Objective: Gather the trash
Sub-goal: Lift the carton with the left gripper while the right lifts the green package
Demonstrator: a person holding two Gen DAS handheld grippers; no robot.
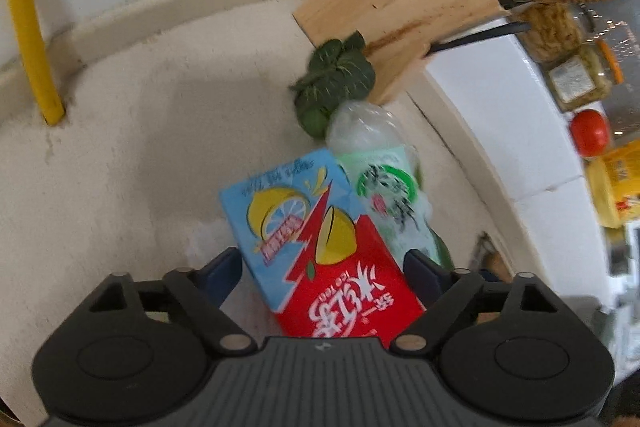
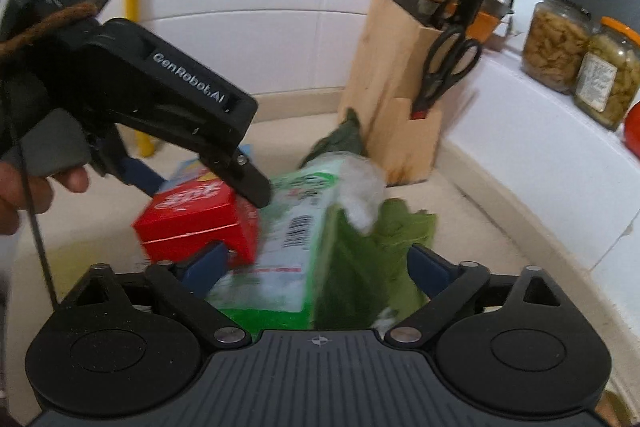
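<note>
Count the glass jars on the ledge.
2. Both stand on the white ledge, right of the knife block: one jar nearer the block, the labelled jar beside it. Others may be out of frame.

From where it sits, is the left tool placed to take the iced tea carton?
Probably yes: the left tool stands open astride the iced tea carton, nothing between them. The crushed bottle lies against the carton's side and could crowd one finger.

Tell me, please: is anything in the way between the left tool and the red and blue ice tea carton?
Nothing visible is. The ice tea carton already lies between the open fingers of the left tool. The crumpled plastic bottle lies against its side, close to one finger.
</note>
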